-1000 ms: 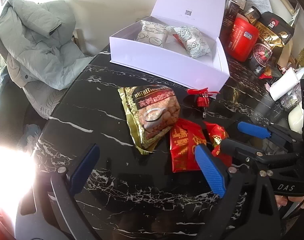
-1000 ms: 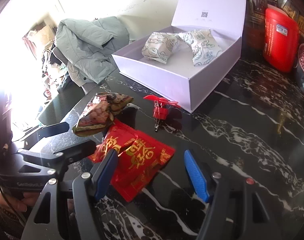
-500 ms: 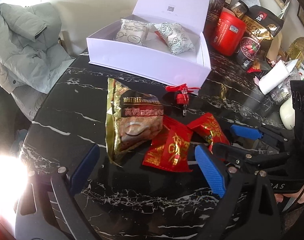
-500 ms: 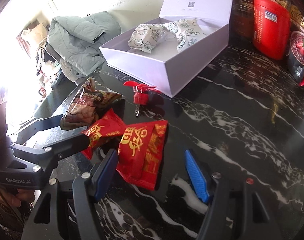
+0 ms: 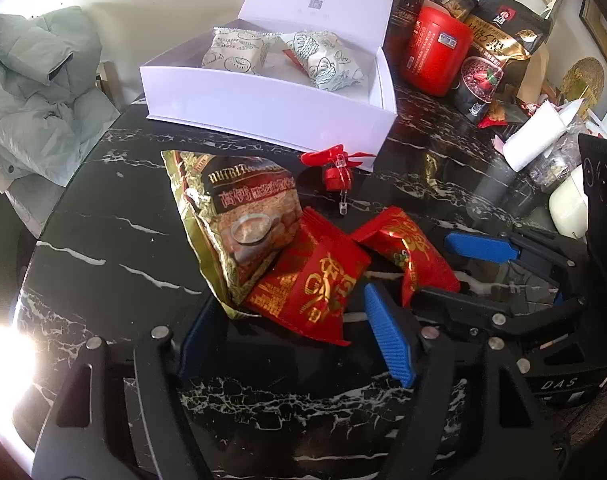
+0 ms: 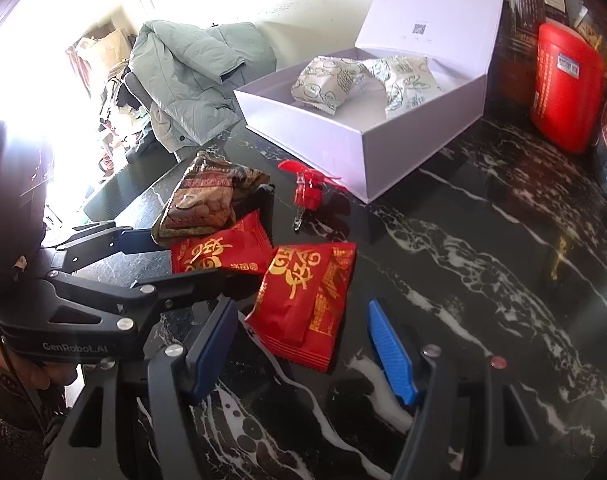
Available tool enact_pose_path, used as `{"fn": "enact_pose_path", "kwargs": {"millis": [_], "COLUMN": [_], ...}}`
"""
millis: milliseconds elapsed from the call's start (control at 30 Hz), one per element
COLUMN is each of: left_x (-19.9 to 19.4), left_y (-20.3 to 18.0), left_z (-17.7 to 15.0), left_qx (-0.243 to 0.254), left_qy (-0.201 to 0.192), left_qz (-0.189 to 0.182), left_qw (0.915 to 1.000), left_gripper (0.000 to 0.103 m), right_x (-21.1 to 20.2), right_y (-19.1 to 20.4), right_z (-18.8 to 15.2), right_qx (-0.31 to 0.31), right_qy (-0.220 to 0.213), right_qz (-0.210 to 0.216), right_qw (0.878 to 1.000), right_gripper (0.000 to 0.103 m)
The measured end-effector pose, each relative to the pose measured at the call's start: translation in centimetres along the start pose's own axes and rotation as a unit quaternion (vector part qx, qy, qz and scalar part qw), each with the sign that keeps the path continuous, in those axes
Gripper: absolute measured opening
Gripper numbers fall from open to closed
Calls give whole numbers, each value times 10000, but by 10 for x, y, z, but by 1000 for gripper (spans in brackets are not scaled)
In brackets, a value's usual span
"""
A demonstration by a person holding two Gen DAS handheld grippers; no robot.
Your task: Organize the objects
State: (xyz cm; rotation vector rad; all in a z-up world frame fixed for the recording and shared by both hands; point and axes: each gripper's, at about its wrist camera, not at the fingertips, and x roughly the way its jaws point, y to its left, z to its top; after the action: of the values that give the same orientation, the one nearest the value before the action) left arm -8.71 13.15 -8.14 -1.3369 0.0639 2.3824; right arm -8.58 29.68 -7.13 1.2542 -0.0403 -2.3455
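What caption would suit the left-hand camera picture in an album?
Left tongs closing around a red snack packet and a gold one, with the open white box waiting behind.

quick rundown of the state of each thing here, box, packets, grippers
white box: open, lid upright, two patterned packets inside
gold snack bag: on the table, overlapping a red packet
red packet: between the left hand-held gripper's pads
second red packet: flat on the table ahead of the right hand-held gripper
left hand-held gripper: jaws closing
right hand-held gripper: open, holding nothing
red canister: upright
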Motion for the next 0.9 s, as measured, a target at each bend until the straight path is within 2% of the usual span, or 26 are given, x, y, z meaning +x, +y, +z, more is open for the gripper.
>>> {"fn": "enact_pose_path", "kwargs": {"millis": [267, 467, 500, 600, 900], "left_x": [10, 18, 19, 18, 14], "left_y": [-5, -16, -16, -18, -22], "left_z": [6, 11, 11, 12, 8], "left_qx": [286, 593, 598, 630, 658], "left_qy": [8, 46, 34, -7, 2], "left_qz": [-79, 15, -15, -193, -248], "left_qw": [9996, 9982, 9982, 9978, 9975], "left_gripper": [67, 66, 65, 51, 45], "right_x": [3, 4, 4, 3, 3], "right_y": [0, 0, -1, -4, 0], "right_z": [-1, -2, -2, -1, -3], "right_qx": [-52, -199, -177, -114, -279], "right_qy": [-66, -155, -165, -182, -153], "right_qz": [-58, -116, -97, -13, 47], "right_qw": [9999, 9996, 9997, 9998, 9995], "right_gripper": [69, 61, 59, 51, 47]}}
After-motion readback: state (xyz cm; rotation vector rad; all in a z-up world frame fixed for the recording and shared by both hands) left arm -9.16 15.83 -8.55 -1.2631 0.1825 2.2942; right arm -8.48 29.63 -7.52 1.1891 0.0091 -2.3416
